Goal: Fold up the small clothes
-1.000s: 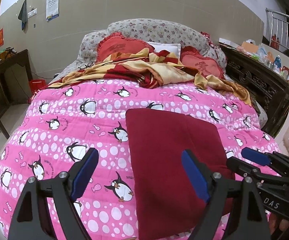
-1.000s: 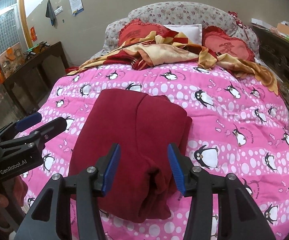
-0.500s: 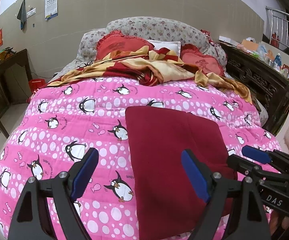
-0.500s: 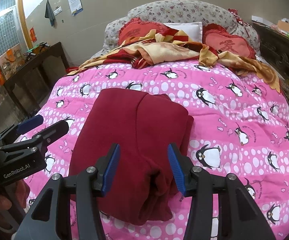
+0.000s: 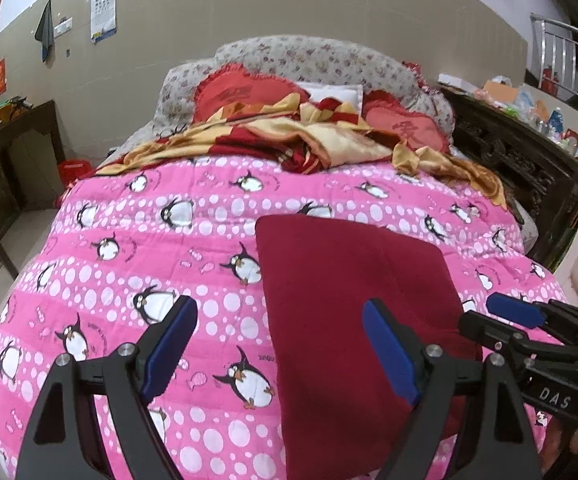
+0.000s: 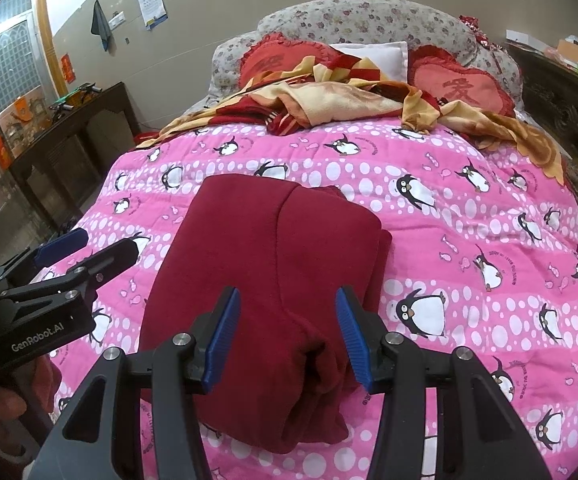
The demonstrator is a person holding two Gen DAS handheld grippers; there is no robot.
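Left gripper (image 5: pixel 279 354): jaws stand wide apart with nothing pinched between them; the blue pads hang above the bedding.
Right gripper (image 6: pixel 287 336): jaws part-way apart, not pressing on anything; the cloth shows between and beyond the pads, whether it brushes them I cannot tell.
Folded maroon garment (image 6: pixel 273 264): lies flat on the quilt as a thick rectangle. In the right wrist view it sits straight ahead of the right jaws and runs back under them, its rumpled near end below the pads. In the left wrist view its left edge falls between the left jaws, and most of it lies under and past the right-hand pad.
Pink penguin quilt (image 5: pixel 137 264): spreads under both grippers; the left-hand pad of the left gripper hangs over bare quilt.
Gold and red blanket (image 5: pixel 289 140): bunched well beyond the jaws, past the garment's far edge.
Red heart cushions (image 6: pixel 461 80): farther still, against the floral headboard (image 5: pixel 309 56).
Dark wooden side table (image 6: pixel 69 136): off to the left of the jaws, beside the bed.
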